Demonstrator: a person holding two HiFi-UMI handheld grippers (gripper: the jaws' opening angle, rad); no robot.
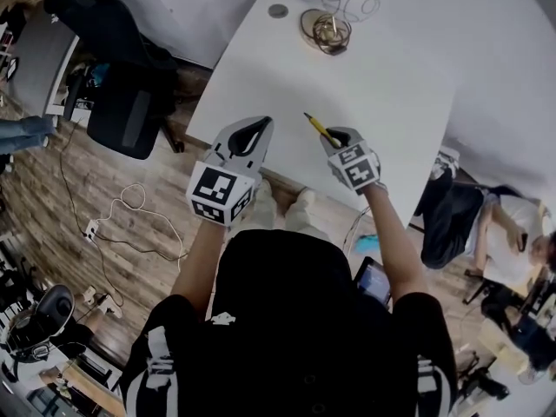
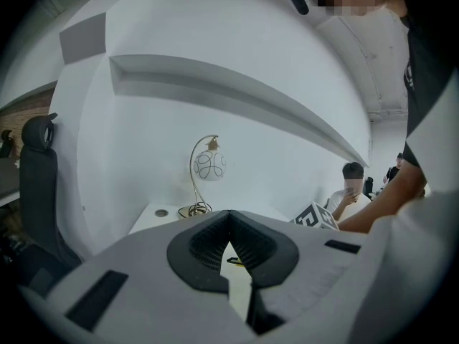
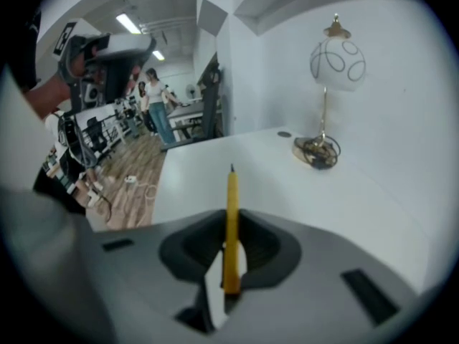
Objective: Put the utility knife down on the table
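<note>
**While Clamped: Utility Knife Position and Gripper States**

While the slim yellow utility knife [image 1: 320, 129] is pinched in the right gripper [image 1: 334, 137], it is not lying on the white rectangular table [image 1: 365, 85]. In the head view the knife projects forward and to the person's left from the jaws, over the near part of the tabletop. Its dark tip is the part farthest from the gripper.

1. Right gripper [image 3: 231, 253]: the jaws are pressed against the rear part of the knife body [image 3: 232, 213]. In the right gripper view the knife runs straight ahead along the jaw line, with bare tabletop [image 3: 215, 170] beyond it. Whether the tip touches the surface cannot be told.

2. Left gripper [image 1: 252, 129]: it sits just beside the right gripper, over the table's near edge. In the left gripper view [image 2: 230, 244] the dark ribbed pads [image 2: 208, 242] meet at their tips and nothing stands between them.

3. Surroundings: a globe-shaded lamp on a curved gold stem [image 3: 337, 63] stands at the far end of the table, with a coiled cord at its base [image 1: 326, 31]. A round grey grommet [image 1: 278, 10] is set in the tabletop near that base. A black office chair [image 1: 122, 102] stands on the wood-plank floor [image 1: 52, 189] left of the table, and white cables [image 1: 130, 207] lie on the floor near it.
</note>
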